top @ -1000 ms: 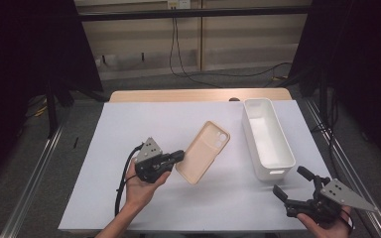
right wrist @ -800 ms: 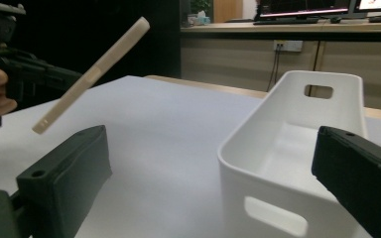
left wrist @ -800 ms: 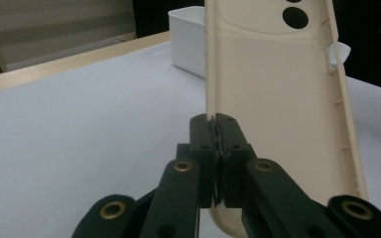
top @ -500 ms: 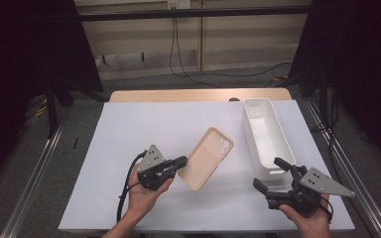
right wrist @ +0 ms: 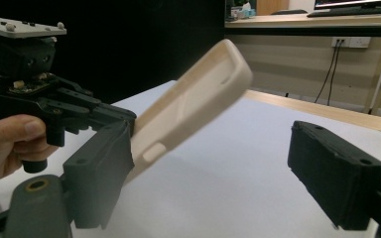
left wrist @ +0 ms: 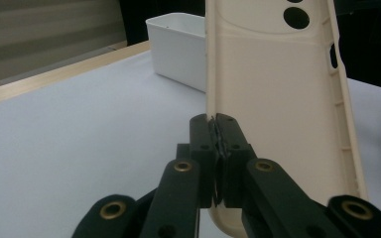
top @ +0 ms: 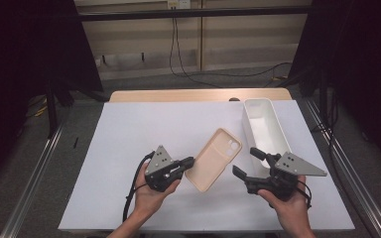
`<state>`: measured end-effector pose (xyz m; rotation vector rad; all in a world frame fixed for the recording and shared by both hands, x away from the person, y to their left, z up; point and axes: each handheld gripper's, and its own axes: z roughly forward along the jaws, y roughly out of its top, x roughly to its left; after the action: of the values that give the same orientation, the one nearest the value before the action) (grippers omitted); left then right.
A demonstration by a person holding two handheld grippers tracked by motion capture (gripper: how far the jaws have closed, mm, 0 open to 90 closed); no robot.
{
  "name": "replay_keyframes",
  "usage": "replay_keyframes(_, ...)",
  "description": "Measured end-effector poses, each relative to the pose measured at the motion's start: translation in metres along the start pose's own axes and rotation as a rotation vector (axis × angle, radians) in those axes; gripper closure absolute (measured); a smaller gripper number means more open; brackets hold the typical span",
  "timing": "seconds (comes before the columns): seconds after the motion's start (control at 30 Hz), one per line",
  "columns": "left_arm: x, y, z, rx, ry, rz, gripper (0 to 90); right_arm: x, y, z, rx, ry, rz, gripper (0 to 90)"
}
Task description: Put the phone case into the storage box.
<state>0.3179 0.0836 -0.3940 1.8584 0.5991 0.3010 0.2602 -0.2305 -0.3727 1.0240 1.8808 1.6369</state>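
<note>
Left gripper (top: 187,162) is clamping the near end of the beige phone case (top: 213,158), holding it above the table (top: 129,129) with its long axis slanting toward the far right corner, while the right gripper (top: 245,162), jaws apart and just narrowing with nothing between them, is waiting just right of it.

The phone case (top: 213,158) looks like matt, smooth beige plastic; the bin (top: 265,130) beside it glossy white plastic; the table (top: 144,129) matt white.
</note>
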Motion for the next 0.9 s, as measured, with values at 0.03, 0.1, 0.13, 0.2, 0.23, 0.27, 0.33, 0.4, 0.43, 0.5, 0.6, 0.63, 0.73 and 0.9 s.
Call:
replay_keyframes(0.03, 0.0, 0.0, 0.0, 0.0, -0.001, 0.0, 87.7, 0.001, 0.002, 0.003, 0.004, -0.003, -0.004, 23.2)
replay_keyframes(0.1, -0.001, 0.0, 0.001, 0.0, 0.001, 0.003, 87.7, 0.001, 0.004, 0.007, 0.001, 0.004, 0.001, 26.0)
replay_keyframes(0.13, -0.001, 0.001, 0.001, 0.001, 0.0, 0.004, 87.7, 0.002, 0.004, 0.008, 0.003, 0.004, 0.005, 26.3)
replay_keyframes(0.2, -0.001, 0.001, 0.001, -0.003, 0.0, 0.004, 87.8, 0.002, 0.005, 0.012, 0.006, 0.0, 0.001, 30.1)
replay_keyframes(0.23, -0.001, 0.001, 0.001, -0.005, -0.001, 0.004, 87.8, 0.002, 0.006, 0.013, 0.008, 0.002, -0.001, 31.4)
replay_keyframes(0.27, -0.001, 0.001, 0.001, -0.006, 0.002, 0.004, 87.8, 0.003, 0.006, 0.015, 0.009, 0.0, 0.0, 31.5)
replay_keyframes(0.33, -0.001, 0.001, 0.001, -0.003, 0.005, 0.009, 87.8, 0.003, 0.005, 0.018, 0.016, -0.001, -0.005, 35.5)
replay_keyframes(0.4, -0.002, 0.001, 0.001, -0.003, 0.004, 0.012, 87.7, 0.004, 0.005, 0.021, 0.014, 0.003, 0.008, 37.2)
replay_keyframes(0.43, -0.002, 0.0, 0.001, -0.005, 0.002, 0.013, 87.7, 0.004, 0.005, 0.022, 0.016, 0.003, 0.008, 40.6)
replay_keyframes(0.5, -0.003, 0.0, 0.001, -0.008, 0.005, 0.016, 87.7, 0.003, 0.004, 0.023, 0.015, 0.008, 0.007, 45.4)
replay_keyframes(0.6, -0.003, 0.0, 0.001, -0.012, 0.009, 0.02, 87.7, 0.003, 0.003, 0.025, 0.022, 0.012, 0.004, 52.6)
replay_keyframes(0.63, -0.004, 0.0, 0.001, -0.013, 0.008, 0.019, 87.7, 0.003, 0.002, 0.025, 0.021, 0.011, 0.01, 53.2)
replay_keyframes(0.73, -0.005, 0.001, 0.0, -0.017, 0.01, 0.026, 87.7, 0.001, 0.0, 0.025, 0.023, -0.001, 0.024, 56.1)
replay_keyframes(0.9, -0.007, 0.002, -0.001, -0.025, 0.006, 0.033, 87.6, -0.001, -0.002, 0.024, 0.02, -0.015, 0.048, 61.4)
